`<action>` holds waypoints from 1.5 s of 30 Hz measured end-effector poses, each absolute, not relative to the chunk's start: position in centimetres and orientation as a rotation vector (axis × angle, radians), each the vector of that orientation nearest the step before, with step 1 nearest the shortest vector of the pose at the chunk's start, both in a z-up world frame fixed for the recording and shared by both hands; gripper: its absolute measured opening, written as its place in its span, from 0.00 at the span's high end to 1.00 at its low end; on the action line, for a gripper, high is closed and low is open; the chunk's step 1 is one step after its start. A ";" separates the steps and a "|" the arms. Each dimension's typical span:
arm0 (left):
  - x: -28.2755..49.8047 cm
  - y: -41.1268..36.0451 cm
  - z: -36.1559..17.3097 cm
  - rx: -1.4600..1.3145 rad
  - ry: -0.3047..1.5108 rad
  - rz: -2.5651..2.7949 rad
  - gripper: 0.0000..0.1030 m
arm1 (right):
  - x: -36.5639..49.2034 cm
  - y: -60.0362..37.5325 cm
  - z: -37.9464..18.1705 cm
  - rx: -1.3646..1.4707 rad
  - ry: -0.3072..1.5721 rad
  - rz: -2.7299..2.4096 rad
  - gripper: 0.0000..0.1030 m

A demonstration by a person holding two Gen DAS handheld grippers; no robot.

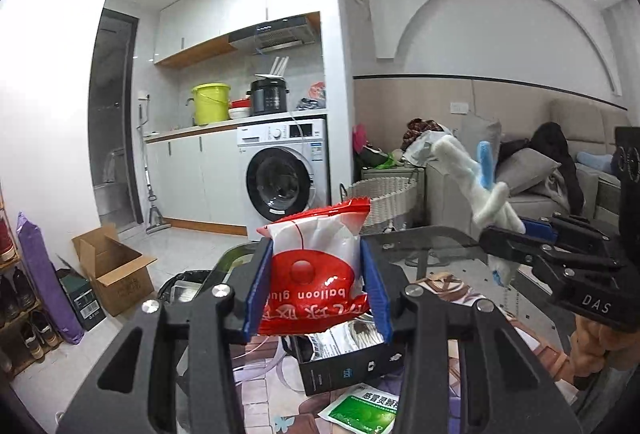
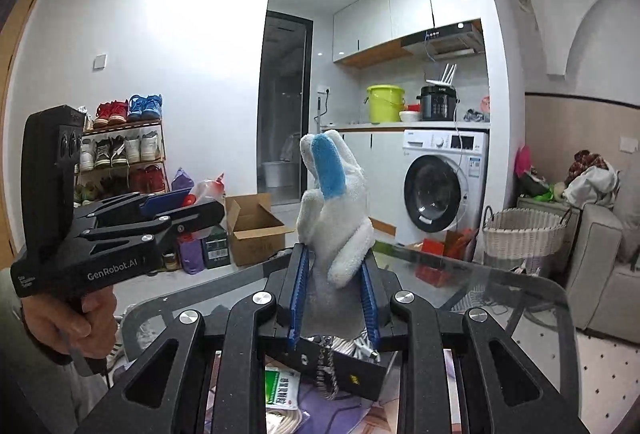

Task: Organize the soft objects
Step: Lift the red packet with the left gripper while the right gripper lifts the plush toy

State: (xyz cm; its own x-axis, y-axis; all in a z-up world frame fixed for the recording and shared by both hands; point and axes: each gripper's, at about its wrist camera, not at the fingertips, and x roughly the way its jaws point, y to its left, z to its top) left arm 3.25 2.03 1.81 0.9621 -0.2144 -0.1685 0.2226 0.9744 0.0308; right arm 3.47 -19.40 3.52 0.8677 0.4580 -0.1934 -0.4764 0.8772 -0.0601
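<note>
Left gripper [image 1: 316,286], nearest its own lens, is clamped on a red-and-white packet [image 1: 316,258]; both blue pads press the packet's sides. Packet is soft and crinkled, its print reading "balloon glu" upside down, its sealed top edge standing at 12 o'clock above the jaws.

Right gripper [image 2: 334,298] is closed tight on a white plush toy [image 2: 336,209] with a blue strip; the toy rises at 12 o'clock from the jaws, fuzzy, one limb folded across its body.

Both items are held in the air above a glass table [image 2: 500,286]. Below the jaws at 6 o'clock sit an open black box [image 1: 348,362] and a green sachet [image 1: 360,410].

Left view alone shows the sofa [image 1: 540,169] at 3 o'clock and the right gripper side-on, the toy bent at its tip. Right view alone shows a shoe rack [image 2: 124,153] at 9 o'clock and the hand [image 2: 72,318] on the left gripper's handle. A washer [image 1: 282,177] and wicker basket [image 1: 384,197] appear in both.
</note>
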 end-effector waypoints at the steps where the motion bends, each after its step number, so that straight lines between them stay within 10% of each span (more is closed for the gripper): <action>1: 3.1 1.8 1.8 0.043 0.167 -0.220 0.59 | 3.2 -19.4 3.5 -0.112 0.172 0.486 0.76; 45: 9.7 -0.2 3.8 -0.057 0.207 -0.191 0.59 | 11.5 -16.4 7.3 -0.073 0.136 0.462 0.76</action>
